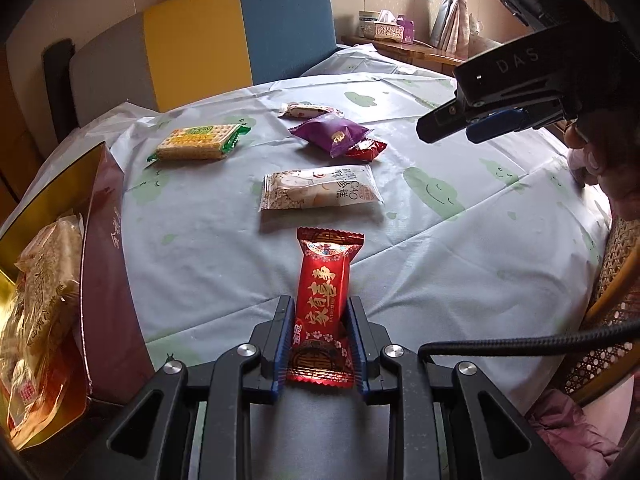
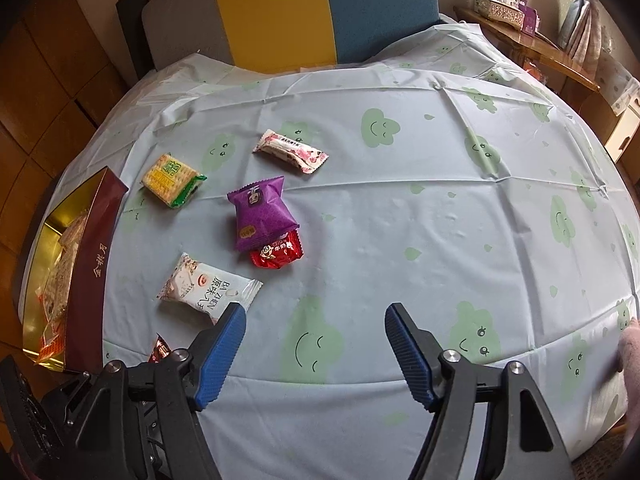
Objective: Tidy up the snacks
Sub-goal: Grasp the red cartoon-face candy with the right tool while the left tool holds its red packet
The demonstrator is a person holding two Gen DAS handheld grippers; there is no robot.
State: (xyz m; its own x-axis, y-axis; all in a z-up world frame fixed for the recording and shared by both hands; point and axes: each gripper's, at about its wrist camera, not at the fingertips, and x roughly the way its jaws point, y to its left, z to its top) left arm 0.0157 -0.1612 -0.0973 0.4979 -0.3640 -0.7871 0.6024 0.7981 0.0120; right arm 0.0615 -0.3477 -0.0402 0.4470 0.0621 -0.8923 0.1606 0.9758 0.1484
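Note:
My left gripper (image 1: pixel 320 308) is shut on a long red snack packet (image 1: pixel 326 292) with gold characters, held just above the table. Its tip shows in the right wrist view (image 2: pixel 160 350). My right gripper (image 2: pixel 314 312) is open and empty above the tablecloth; it also shows in the left wrist view (image 1: pixel 452 128), high on the right. On the cloth lie a white cake packet (image 1: pixel 320 188) (image 2: pixel 208 288), a purple packet (image 1: pixel 330 134) (image 2: pixel 262 212), a small red packet (image 1: pixel 366 150) (image 2: pixel 276 254), a cracker pack (image 1: pixel 196 143) (image 2: pixel 172 178) and a white-pink bar (image 1: pixel 310 111) (image 2: pixel 290 151).
A dark red gift box (image 1: pixel 104 248) (image 2: pixel 86 268) with a gold inside stands at the left table edge and holds several snack bags. A yellow, blue and grey chair back (image 1: pixel 224 36) is behind the table. A wicker chair (image 1: pixel 612 280) is at the right.

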